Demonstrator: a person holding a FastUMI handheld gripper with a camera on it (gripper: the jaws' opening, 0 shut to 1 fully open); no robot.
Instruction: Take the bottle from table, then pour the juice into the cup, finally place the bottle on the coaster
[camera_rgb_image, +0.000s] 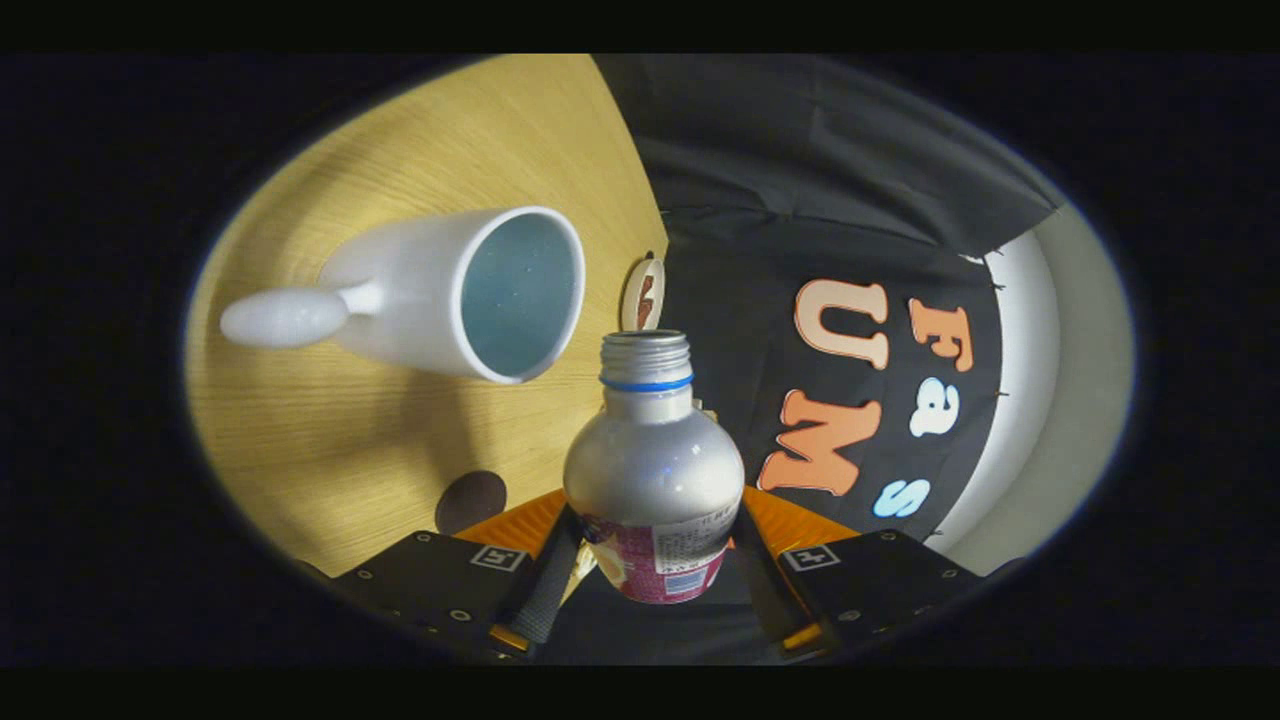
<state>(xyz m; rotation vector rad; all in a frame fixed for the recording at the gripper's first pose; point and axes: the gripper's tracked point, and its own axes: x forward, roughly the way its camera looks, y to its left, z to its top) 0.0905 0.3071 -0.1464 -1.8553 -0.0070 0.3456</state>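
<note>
My tongs (655, 560) grip the tilted bottle (655, 470); its mouth sits beside the cup (455, 295), so juice could miss onto the table (330, 450).

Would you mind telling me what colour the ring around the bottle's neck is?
Blue, seen in the gripper view: a thin ring just below the bottle mouth.

Light wooden table (330, 440) carries white handled cup (450, 295); small round coaster (643, 294) beyond it near table edge; dark round disc (471, 500) nearer fingers.
</note>
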